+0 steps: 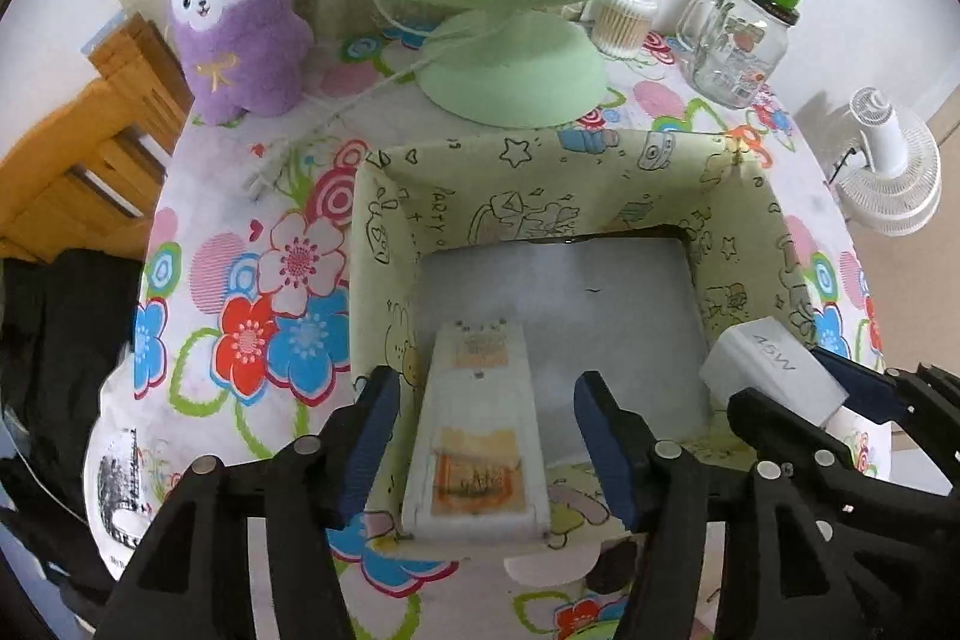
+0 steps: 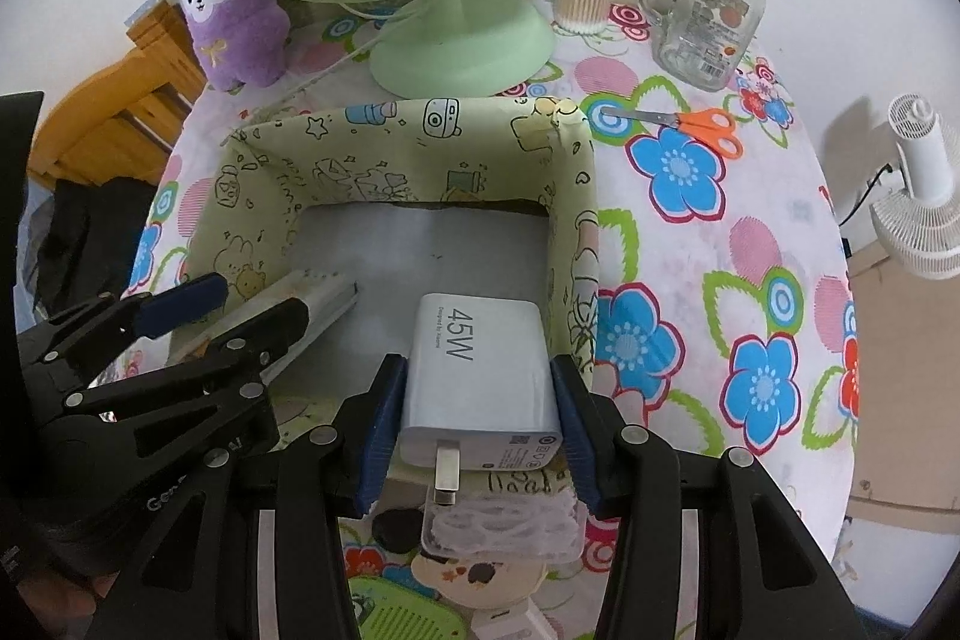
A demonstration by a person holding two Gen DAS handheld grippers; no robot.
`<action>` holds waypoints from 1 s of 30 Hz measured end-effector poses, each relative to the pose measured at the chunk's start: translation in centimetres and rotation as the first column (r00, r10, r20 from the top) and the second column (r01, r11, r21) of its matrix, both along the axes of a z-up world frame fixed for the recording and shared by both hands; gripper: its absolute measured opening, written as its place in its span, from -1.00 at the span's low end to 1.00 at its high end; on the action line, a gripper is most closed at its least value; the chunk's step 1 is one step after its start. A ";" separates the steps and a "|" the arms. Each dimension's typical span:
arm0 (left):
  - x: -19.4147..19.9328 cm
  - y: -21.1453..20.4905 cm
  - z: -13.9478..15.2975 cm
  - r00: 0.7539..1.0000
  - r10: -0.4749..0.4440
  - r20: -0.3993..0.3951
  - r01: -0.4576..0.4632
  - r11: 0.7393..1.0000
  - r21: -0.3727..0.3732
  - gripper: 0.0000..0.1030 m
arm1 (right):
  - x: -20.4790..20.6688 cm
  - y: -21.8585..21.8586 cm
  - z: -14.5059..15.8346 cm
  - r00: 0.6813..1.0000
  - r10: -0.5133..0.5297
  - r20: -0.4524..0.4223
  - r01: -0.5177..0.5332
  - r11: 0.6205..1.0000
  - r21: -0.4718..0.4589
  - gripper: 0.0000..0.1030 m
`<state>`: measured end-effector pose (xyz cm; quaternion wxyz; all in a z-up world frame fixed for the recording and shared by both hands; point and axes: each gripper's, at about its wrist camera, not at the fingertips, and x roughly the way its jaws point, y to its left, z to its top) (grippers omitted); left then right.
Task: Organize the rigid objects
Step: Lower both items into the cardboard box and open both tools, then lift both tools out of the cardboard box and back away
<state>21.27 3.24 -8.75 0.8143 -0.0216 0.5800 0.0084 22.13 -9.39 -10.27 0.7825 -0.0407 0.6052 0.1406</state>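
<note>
Risk, remote: the remote control (image 1: 477, 421) is seen leaning on the near wall of the storage box (image 1: 540, 172), lower centre of the left wrist view; a slide or a topple outward is judged possible if it is left propped on the rim.
Risk, charger: the white charger (image 2: 480, 382) is carried above the box's right side; a snag on the right wall is judged possible if it is lowered off-line, and its metal prong is turned toward the camera.
Risk, crowding: the two grippers are seen close together over the box, so a knock is conceivable.
Left gripper (image 1: 486, 436): parted; the pads stand clear of the remote on both sides, nothing is held.
Right gripper (image 2: 474, 421): both pads are pressed on the charger's sides.
Scissors (image 2: 690, 124): left on the tablecloth, upper right of the right wrist view.
</note>
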 end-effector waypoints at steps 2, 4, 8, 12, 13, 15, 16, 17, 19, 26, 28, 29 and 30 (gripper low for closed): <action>-0.3 0.0 0.4 1.000 -0.006 0.003 0.006 1.000 0.002 0.25 | -0.3 -0.1 0.3 1.000 0.003 0.001 -0.003 1.000 0.001 0.02; -0.6 -0.1 0.8 1.000 -0.012 0.008 0.012 1.000 0.009 0.28 | -0.7 0.0 0.5 1.000 0.009 0.006 -0.009 1.000 -0.011 0.02; -1.2 -0.1 1.8 0.999 -0.005 0.040 0.004 0.999 0.043 0.52 | -1.6 -0.3 1.9 0.997 0.018 0.077 -0.015 0.999 -0.042 0.12; -1.7 0.4 2.5 0.999 0.008 0.052 -0.010 0.999 0.032 0.67 | -2.1 -1.4 2.8 0.993 -0.016 0.119 0.020 0.999 -0.036 0.47; -1.9 0.5 2.7 0.999 0.007 0.053 -0.009 0.999 0.036 0.70 | -2.1 -1.5 2.9 0.993 -0.018 0.117 0.022 0.999 -0.032 0.51; -2.3 0.4 2.9 0.998 0.002 0.057 -0.005 0.999 0.052 0.72 | -2.4 -1.6 3.0 0.993 -0.018 0.117 0.021 0.999 -0.028 0.56; -2.4 0.4 3.0 0.998 0.000 0.058 -0.003 0.998 0.060 0.73 | -2.6 -1.6 3.1 0.993 -0.016 0.119 0.020 0.999 -0.029 0.57; -2.7 0.3 3.1 0.998 -0.002 0.058 -0.002 0.998 0.066 0.73 | -2.9 -1.6 3.1 0.993 -0.016 0.119 0.019 0.999 -0.029 0.58; -3.2 0.3 3.3 0.998 -0.004 0.061 0.000 0.998 0.070 0.75 | -3.3 -1.7 3.3 0.993 -0.014 0.120 0.017 1.000 -0.026 0.58; -4.9 -0.1 4.1 0.997 -0.010 0.071 0.004 0.996 0.084 0.77 | -5.1 -2.2 3.8 0.991 -0.013 0.130 0.017 1.000 -0.023 0.64; -5.5 -0.1 4.3 0.997 -0.011 0.075 0.005 0.996 0.085 0.78 | -5.7 -2.3 4.0 0.991 -0.015 0.134 0.018 1.000 -0.024 0.64; -5.8 -0.2 4.4 0.997 -0.012 0.076 0.005 0.996 0.085 0.78 | -6.0 -2.3 4.1 0.990 -0.015 0.137 0.018 1.000 -0.023 0.64; -6.1 -0.2 4.5 0.997 -0.013 0.078 0.006 0.996 0.086 0.79 | -6.4 -2.4 4.3 0.990 -0.014 0.140 0.017 1.000 -0.023 0.64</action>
